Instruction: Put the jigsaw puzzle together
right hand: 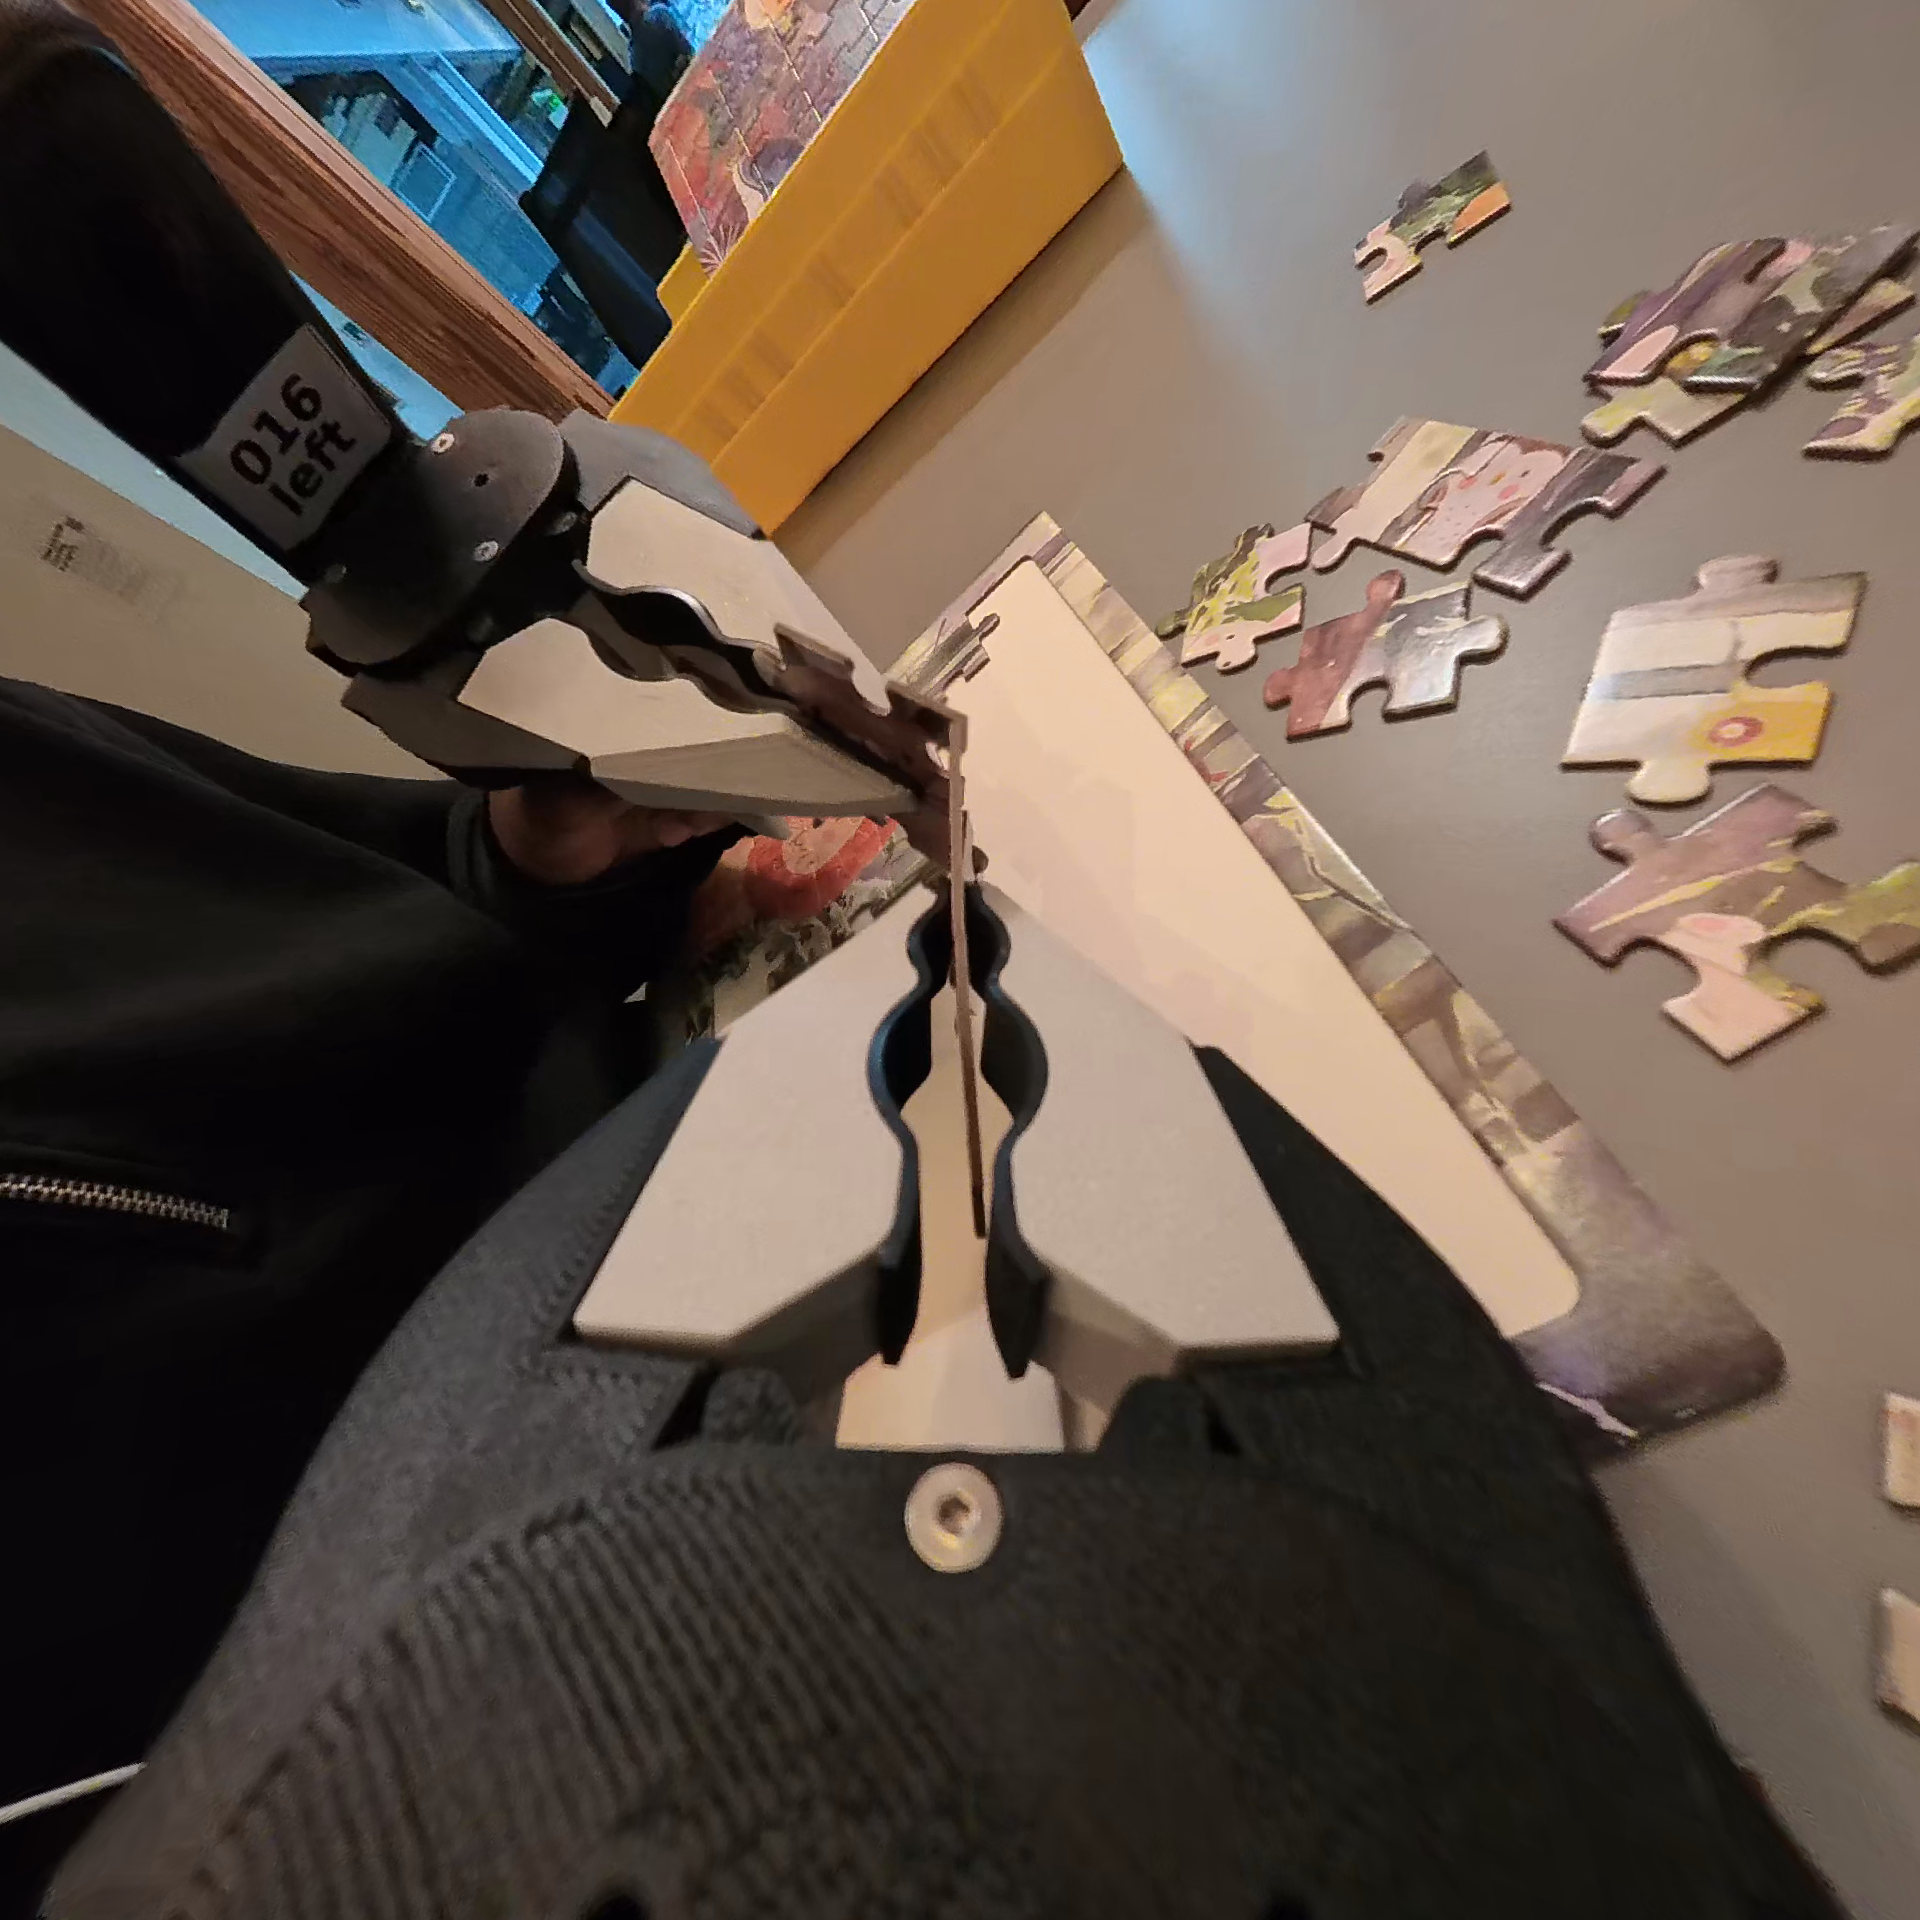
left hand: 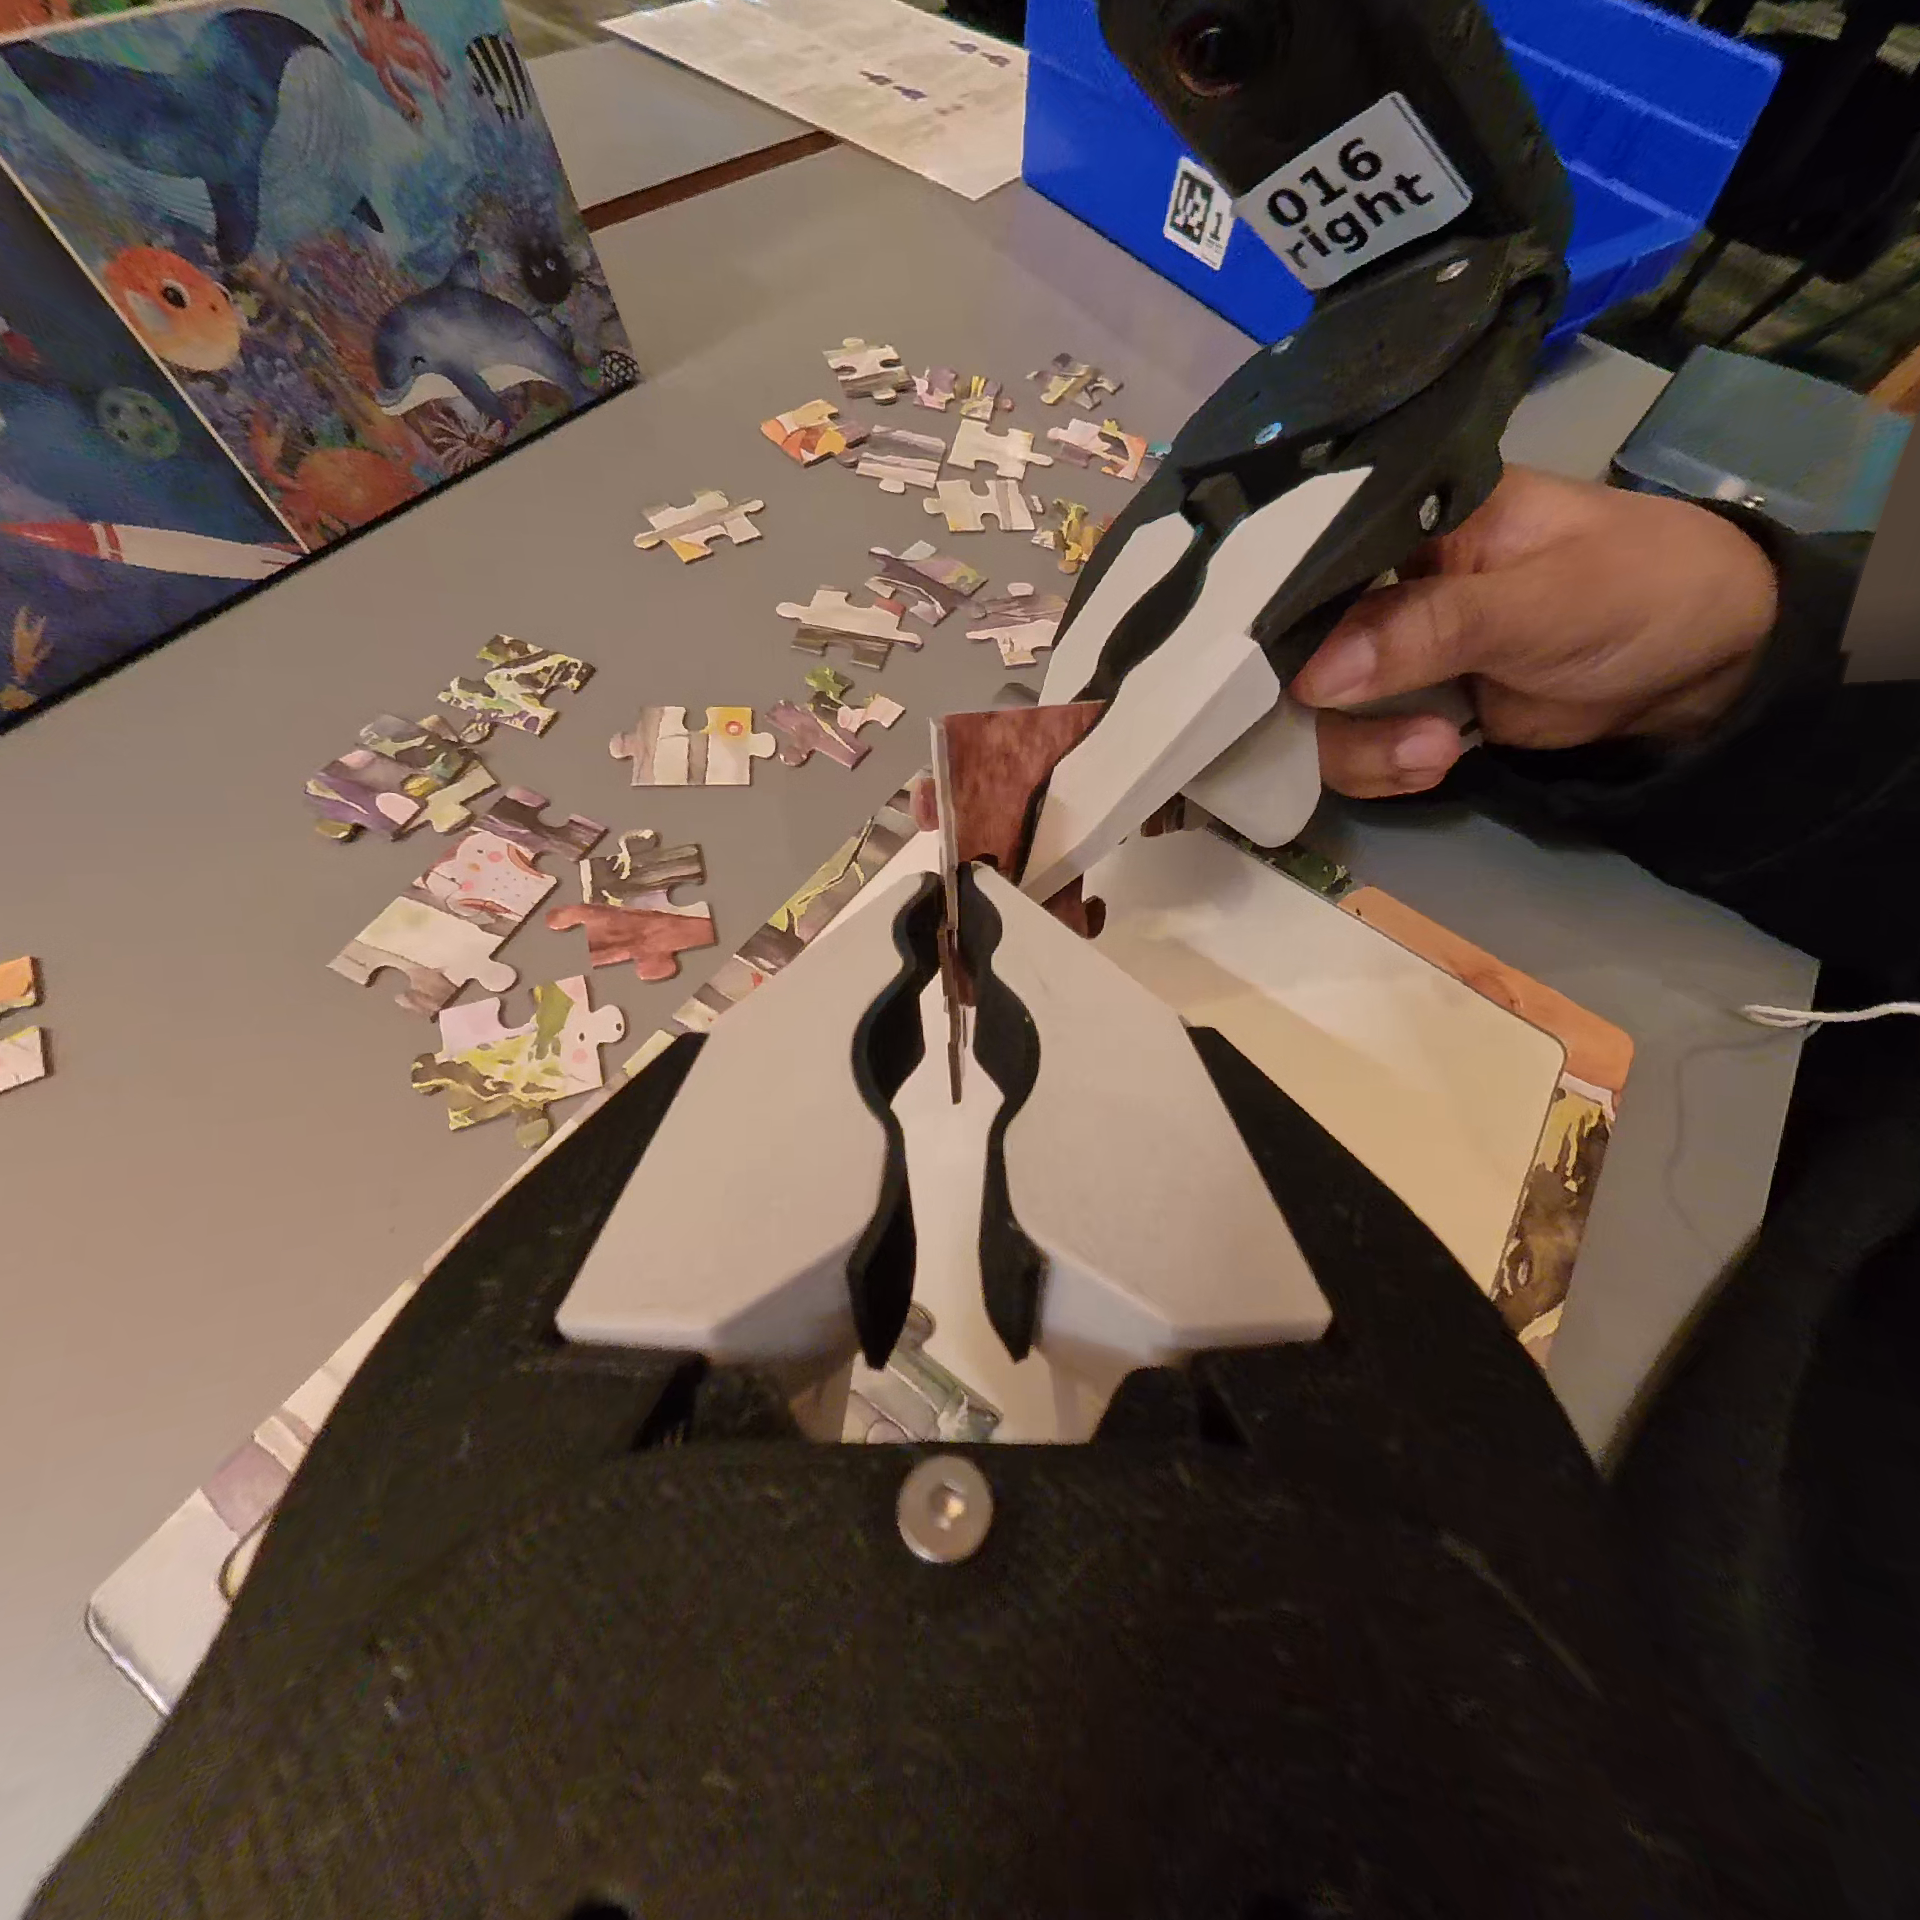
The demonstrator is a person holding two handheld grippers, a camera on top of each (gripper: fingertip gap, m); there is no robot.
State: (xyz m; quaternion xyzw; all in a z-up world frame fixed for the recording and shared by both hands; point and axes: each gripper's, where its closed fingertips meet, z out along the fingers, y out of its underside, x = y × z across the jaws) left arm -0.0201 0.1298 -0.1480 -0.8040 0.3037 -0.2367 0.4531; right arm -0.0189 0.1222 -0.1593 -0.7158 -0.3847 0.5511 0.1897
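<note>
My left gripper (left hand: pixel 951 883) is shut on a brown puzzle piece (left hand: pixel 949 997) that I see edge-on between its pads. My right gripper (left hand: pixel 1044 878) reaches in from the upper right and is shut on a brown piece (left hand: pixel 992 774). The two brown pieces meet at an angle just above the puzzle board (left hand: pixel 1351 1039), which has a white middle and a printed border. In the right wrist view, my right gripper (right hand: pixel 961 899) holds its piece (right hand: pixel 968 1049) edge-on. There my left gripper (right hand: pixel 923 771) comes in from the left with its brown piece (right hand: pixel 868 717).
Several loose pieces (left hand: pixel 665 748) lie on the grey table (left hand: pixel 208 1195) left of and beyond the board, and they also show in the right wrist view (right hand: pixel 1714 686). A sea-picture puzzle box (left hand: pixel 260 260), a paper sheet (left hand: pixel 852 73), a blue bin (left hand: pixel 1621 135) and a yellow bin (right hand: pixel 883 260) stand around. The grippers are tip to tip, or close to it.
</note>
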